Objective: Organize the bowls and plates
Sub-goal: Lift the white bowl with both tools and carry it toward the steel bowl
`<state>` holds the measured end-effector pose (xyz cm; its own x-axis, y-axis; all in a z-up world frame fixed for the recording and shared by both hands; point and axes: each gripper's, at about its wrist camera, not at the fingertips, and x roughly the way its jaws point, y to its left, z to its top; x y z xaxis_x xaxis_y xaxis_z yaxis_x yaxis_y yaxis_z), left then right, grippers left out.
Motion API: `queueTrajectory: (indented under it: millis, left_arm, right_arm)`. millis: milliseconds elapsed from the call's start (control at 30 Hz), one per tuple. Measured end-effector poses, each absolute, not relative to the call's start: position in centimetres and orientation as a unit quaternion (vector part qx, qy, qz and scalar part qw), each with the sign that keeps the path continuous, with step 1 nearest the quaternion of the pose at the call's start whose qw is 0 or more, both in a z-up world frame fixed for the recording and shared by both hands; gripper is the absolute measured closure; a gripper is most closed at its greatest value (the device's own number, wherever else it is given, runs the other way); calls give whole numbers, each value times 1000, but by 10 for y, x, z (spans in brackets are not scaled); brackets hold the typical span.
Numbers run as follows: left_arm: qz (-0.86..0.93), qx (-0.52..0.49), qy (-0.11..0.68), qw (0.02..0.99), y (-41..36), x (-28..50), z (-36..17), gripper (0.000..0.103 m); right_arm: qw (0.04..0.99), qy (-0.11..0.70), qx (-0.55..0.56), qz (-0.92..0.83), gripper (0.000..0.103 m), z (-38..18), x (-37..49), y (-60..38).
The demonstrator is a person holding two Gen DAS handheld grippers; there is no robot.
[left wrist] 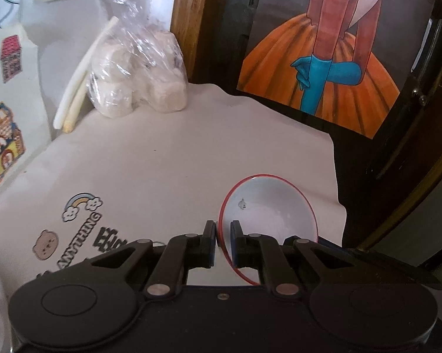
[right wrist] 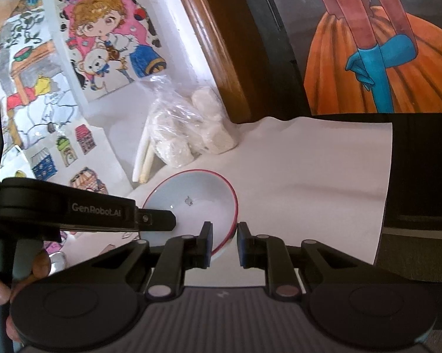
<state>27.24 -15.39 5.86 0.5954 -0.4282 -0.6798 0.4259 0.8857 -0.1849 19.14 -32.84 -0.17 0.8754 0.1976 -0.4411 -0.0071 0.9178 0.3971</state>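
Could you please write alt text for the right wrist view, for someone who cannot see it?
Two black tools hold one white bowl with a red rim above a white sheet: the right tool pinches its near rim, the left tool its left edge. Behind it, a clear bag of pale lumps rests against a wall covered in cartoon drawings.

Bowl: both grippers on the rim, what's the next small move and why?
Probably carry the bowl level, both hands together. The left gripper and right gripper are each shut on opposite sides of its red rim, and it looks lifted off the white sheet. Uneven motion could twist it loose.
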Motion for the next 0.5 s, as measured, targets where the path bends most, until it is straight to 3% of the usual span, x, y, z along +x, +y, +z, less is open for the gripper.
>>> queueTrajectory:
  millis: [500]
  left_arm:
    - [-235, -21, 360, 903, -99, 223, 74, 93]
  right_arm:
    - [954, 233, 163, 92, 84, 24, 149, -290]
